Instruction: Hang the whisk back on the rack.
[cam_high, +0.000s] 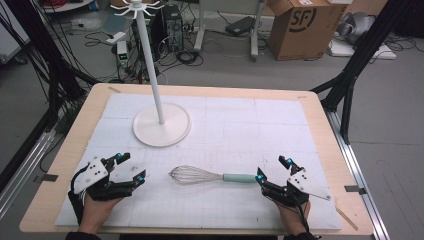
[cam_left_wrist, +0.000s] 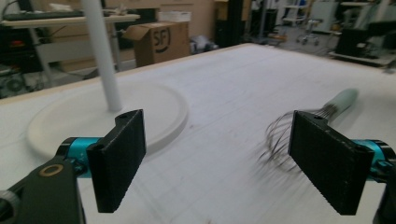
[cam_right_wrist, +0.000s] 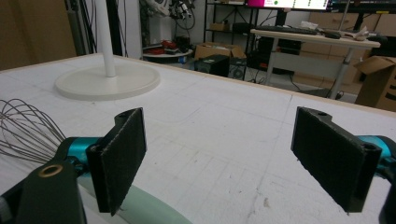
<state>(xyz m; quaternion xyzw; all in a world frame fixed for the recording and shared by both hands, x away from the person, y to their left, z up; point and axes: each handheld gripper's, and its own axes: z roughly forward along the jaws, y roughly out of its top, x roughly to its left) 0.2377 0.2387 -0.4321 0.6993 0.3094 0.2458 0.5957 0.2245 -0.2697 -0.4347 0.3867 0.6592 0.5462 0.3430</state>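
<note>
Metal wire whisk with pale green handle (cam_high: 210, 176) lies flat on tabletop (cam_high: 280, 125), between both tools. Right tool (cam_high: 274, 169) spread wide, near handle end; left tool (cam_high: 131, 166) spread, empty. Risk: round handle rolls if pinched off-centre; wires bend if squeezed.

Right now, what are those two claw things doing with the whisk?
A person holds a gripper in each hand. Both are open and hold nothing. The whisk lies flat on the table between them. The right gripper sits right beside its green handle; the left gripper waits near the wire end. A white stand is farther back.
</note>
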